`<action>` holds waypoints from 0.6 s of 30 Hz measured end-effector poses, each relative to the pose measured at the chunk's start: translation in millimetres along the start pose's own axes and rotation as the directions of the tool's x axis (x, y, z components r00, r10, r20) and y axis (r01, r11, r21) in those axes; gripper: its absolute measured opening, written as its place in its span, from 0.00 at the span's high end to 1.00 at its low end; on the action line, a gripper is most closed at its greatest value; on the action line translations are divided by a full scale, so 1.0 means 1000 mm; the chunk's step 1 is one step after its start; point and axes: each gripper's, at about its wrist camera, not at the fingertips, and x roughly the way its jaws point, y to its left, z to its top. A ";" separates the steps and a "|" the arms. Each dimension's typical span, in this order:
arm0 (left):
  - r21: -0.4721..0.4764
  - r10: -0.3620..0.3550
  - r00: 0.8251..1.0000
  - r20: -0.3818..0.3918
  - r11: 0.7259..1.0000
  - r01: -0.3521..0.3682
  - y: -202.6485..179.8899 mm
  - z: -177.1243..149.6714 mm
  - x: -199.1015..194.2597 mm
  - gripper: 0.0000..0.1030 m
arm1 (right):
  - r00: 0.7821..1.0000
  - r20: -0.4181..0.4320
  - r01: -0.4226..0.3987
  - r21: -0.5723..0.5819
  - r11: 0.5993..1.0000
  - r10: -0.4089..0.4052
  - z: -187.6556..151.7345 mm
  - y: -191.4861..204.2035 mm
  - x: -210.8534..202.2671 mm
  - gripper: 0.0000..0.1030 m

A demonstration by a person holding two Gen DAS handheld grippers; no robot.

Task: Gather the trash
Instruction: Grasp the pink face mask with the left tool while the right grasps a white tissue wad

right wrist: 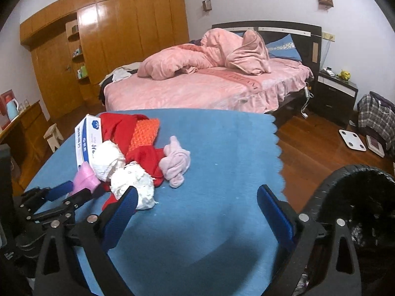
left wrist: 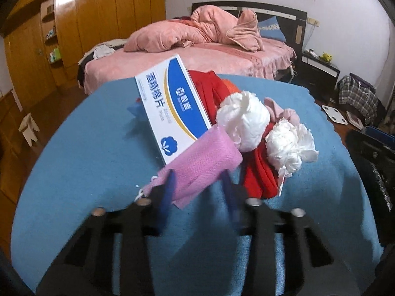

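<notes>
On the blue tablecloth [left wrist: 86,148] lies a heap: a white and blue box [left wrist: 170,103], red cloth [left wrist: 259,172], two white paper wads [left wrist: 244,120] [left wrist: 288,148], a pale pink rag [right wrist: 175,162] and an orange cloth [right wrist: 145,133]. My left gripper [left wrist: 197,182] is closed around a pink mesh cloth [left wrist: 200,162] at the heap's near edge; it also shows in the right wrist view [right wrist: 74,187]. My right gripper [right wrist: 197,202] is open and empty above the cloth, its left finger [right wrist: 123,207] next to a white wad [right wrist: 135,187].
A black bin with a dark liner [right wrist: 358,209] stands right of the table. Beyond are a bed with pink bedding [right wrist: 197,86], a wooden wardrobe [right wrist: 123,37], a small stool [right wrist: 53,135], a nightstand [right wrist: 335,96] and a white scale [right wrist: 351,139] on the wooden floor.
</notes>
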 end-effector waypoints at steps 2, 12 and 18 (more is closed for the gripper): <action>0.004 -0.009 1.000 -0.001 1.000 0.009 -0.002 -0.004 -0.001 0.89 | 1.000 -0.004 -0.015 -0.010 1.000 0.015 0.000 0.006 0.004 0.10; -0.047 -0.022 0.998 0.053 0.999 0.025 0.007 -0.010 -0.014 0.99 | 0.997 -0.031 -0.069 -0.059 0.996 0.067 -0.001 0.032 0.026 0.16; -0.050 -0.020 0.998 0.054 0.998 0.023 0.004 -0.011 -0.016 0.99 | 0.995 -0.061 -0.085 -0.086 0.993 0.079 -0.003 0.046 0.043 0.26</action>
